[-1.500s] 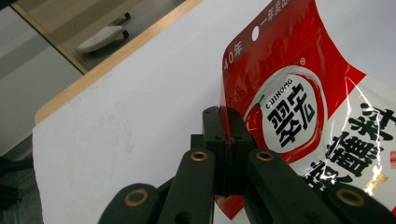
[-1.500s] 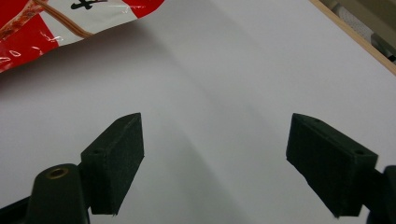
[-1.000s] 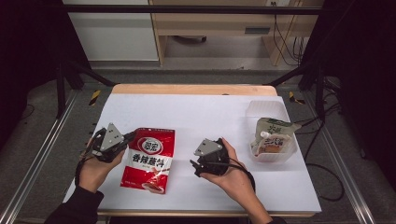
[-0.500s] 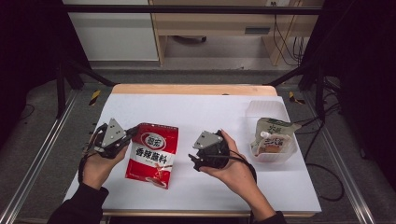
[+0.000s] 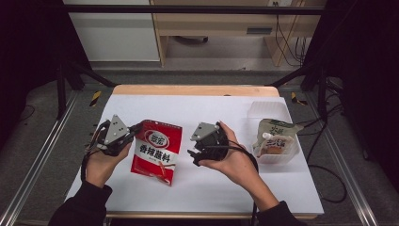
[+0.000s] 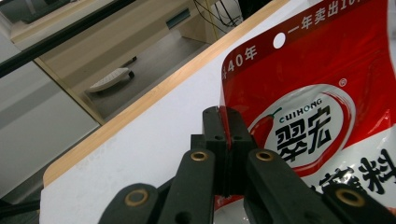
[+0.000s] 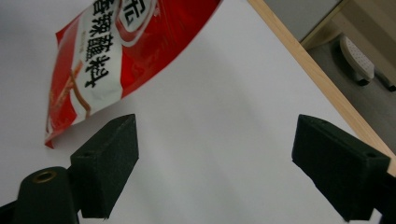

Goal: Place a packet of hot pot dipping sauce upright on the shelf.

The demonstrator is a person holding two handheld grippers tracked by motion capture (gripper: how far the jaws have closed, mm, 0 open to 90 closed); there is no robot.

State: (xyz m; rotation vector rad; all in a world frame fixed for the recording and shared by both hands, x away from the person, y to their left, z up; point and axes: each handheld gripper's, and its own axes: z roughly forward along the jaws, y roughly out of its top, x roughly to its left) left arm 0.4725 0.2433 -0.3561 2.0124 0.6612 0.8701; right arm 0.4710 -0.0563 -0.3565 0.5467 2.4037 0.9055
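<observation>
Item under handling: red sachet point(image 5: 157, 151), a flat foil pouch with a white panel carrying black Chinese characters, a round white emblem marked "CUIHONG" with a chilli graphic point(image 6: 303, 126), white print along its top band and a punched hang hole point(image 6: 279, 40).
Sachet position: on the white worktop point(image 5: 211, 113), left of centre; the corner by the left gripper is lifted, the opposite end lies low on the sheet.
Sachet condition: sealed, surface glossy, slightly bowed along its length.
Left gripper point(image 5: 134, 129): at the sachet's upper left corner, held in the person's left hand point(image 5: 101, 162); fingers point(image 6: 217, 135) clenched on the sachet's edge, with the red foil pinched between the pads.
Right gripper point(image 5: 192, 156): just right of the sachet, apart from it, held in the person's right hand point(image 5: 235, 160); fingers point(image 7: 109, 163) released, spread wide, with bare worktop between them.
Clear tub point(image 5: 273, 136): well to the right of the sachet, near the worktop's right edge.
Spouted pouch point(image 5: 272, 137): pale, green-topped, standing tilted inside the tub.
Worktop edge: wooden strip point(image 5: 193, 90) along the far side, beyond the sachet.
</observation>
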